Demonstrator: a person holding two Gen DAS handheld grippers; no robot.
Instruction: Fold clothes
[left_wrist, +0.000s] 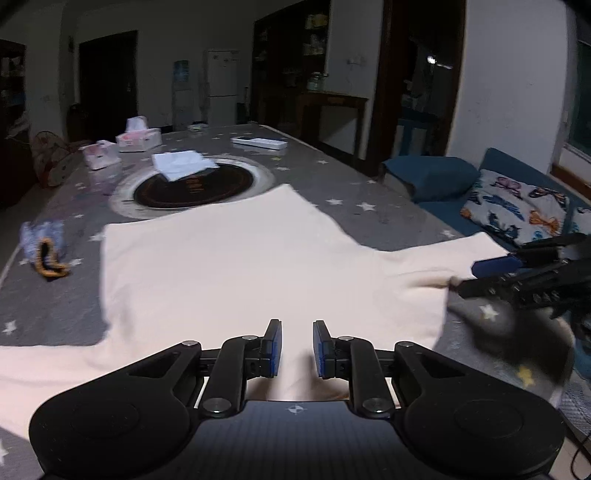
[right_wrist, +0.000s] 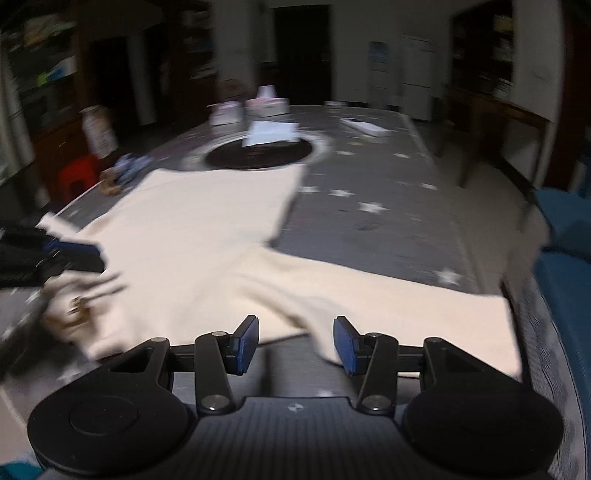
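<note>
A cream shirt lies spread flat on a grey star-patterned table. My left gripper is open over the shirt's near edge, and cloth shows between its fingers. My right gripper is open at the near edge of the shirt, by a raised fold of the sleeve. The right gripper also shows at the right edge of the left wrist view, by the sleeve end. The left gripper shows at the left edge of the right wrist view.
A round black hotplate with a folded white cloth sits mid-table. Tissue boxes, a remote and a small blue crumpled cloth lie around. A blue sofa with a butterfly pillow stands to the right.
</note>
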